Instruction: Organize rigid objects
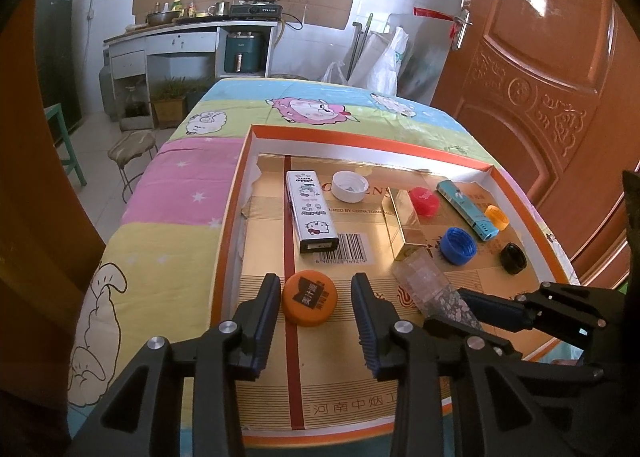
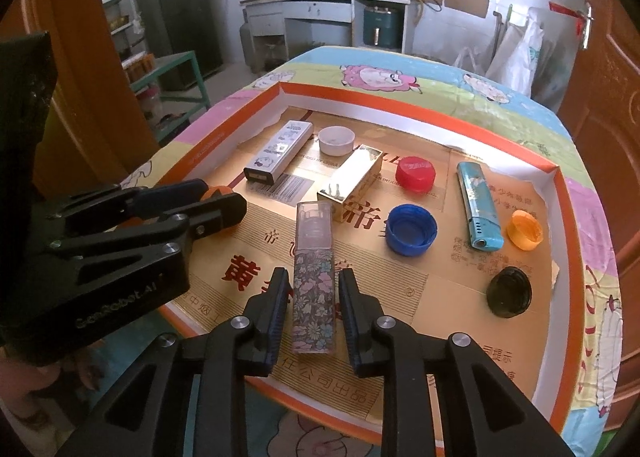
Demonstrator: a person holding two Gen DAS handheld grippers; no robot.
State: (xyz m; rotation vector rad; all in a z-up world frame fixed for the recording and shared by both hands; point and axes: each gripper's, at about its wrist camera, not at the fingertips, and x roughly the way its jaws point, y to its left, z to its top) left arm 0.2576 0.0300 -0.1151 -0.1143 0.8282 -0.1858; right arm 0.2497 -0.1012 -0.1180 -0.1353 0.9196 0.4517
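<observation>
Looking along our left gripper (image 1: pixel 316 305), low centre of the frame, we see spread fingers flanking an orange cap (image 1: pixel 309 298) without touching it, inside the tray (image 1: pixel 400 145). A Hello Kitty tin (image 1: pixel 310 215) lies above, beside a barcode reading 6901028169219. If we close off-centre, the low cap may skid away.

From the right wrist, our right gripper (image 2: pixel 313 307), lower centre, brackets a floral bottle (image 2: pixel 313 285) lying flat, fingers apart. Its round body could roll as we squeeze. At left, the other gripper's body reads "GenRobot.AI".
</observation>
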